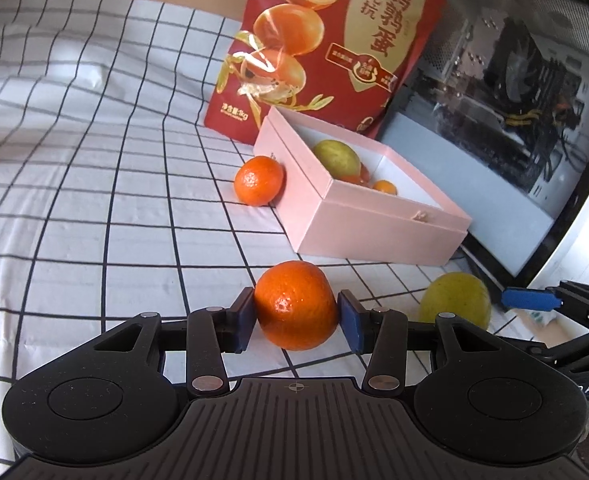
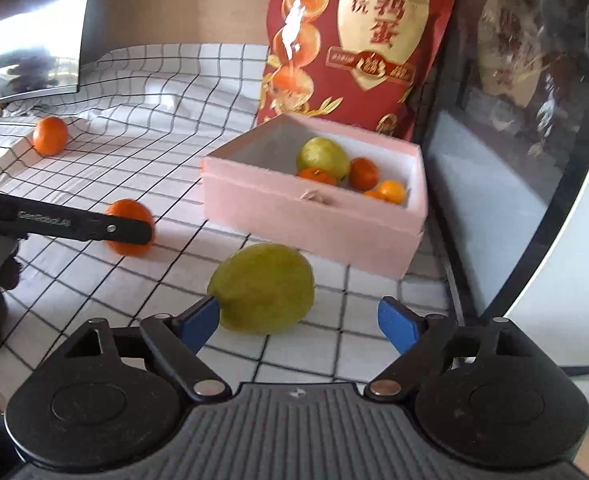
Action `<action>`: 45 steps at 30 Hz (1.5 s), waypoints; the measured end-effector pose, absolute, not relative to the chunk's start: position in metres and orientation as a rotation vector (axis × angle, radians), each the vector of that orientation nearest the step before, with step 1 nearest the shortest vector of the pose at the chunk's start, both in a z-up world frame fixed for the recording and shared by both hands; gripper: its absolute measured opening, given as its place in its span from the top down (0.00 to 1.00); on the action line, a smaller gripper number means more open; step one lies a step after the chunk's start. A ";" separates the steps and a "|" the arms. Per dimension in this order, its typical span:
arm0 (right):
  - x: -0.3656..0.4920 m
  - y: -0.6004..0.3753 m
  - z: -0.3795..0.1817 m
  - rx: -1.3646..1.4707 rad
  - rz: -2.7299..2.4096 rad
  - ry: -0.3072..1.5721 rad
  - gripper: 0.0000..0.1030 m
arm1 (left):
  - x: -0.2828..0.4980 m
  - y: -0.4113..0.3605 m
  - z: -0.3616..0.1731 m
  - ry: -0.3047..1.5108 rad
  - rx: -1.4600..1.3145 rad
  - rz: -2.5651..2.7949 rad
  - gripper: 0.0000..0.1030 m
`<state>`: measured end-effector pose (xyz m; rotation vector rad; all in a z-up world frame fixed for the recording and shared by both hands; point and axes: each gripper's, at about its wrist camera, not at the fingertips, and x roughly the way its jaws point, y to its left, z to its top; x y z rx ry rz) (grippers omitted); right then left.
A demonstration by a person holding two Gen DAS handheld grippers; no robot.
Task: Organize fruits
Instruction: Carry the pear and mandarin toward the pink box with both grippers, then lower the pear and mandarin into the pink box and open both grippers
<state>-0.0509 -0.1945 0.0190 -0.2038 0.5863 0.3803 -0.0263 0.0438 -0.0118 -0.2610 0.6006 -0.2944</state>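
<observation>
My left gripper [image 1: 296, 322] is shut on an orange tangerine [image 1: 296, 305] that rests on the checked cloth; the tangerine also shows in the right wrist view [image 2: 130, 210] behind the left gripper's finger. My right gripper [image 2: 298, 320] is open, its blue pads either side of a green pear-like fruit [image 2: 264, 286], the left pad touching it. That green fruit also shows in the left wrist view [image 1: 456, 300]. A pink open box [image 1: 374, 232] [image 2: 306, 224] holds a green fruit [image 2: 322, 156] and several tangerines. Another tangerine [image 1: 259, 180] lies against the box's left wall.
A red snack bag [image 1: 322, 44] [image 2: 358, 40] stands behind the box. A glass-sided computer case [image 1: 514, 100] is at the right. One more tangerine [image 2: 49, 135] lies far left on the cloth [image 1: 74, 160], near a curved monitor [image 2: 30, 40].
</observation>
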 end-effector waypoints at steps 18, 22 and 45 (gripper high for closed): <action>-0.028 -0.176 -0.009 -0.146 0.436 0.669 0.15 | -0.041 0.034 -0.002 0.587 -0.225 -0.344 0.52; -0.025 -0.178 -0.010 -0.132 0.434 0.668 0.17 | -0.038 0.032 -0.004 0.598 -0.222 -0.348 0.52; -0.024 -0.198 0.027 -0.054 0.423 0.637 0.35 | -0.025 0.027 0.034 0.531 -0.239 -0.419 0.52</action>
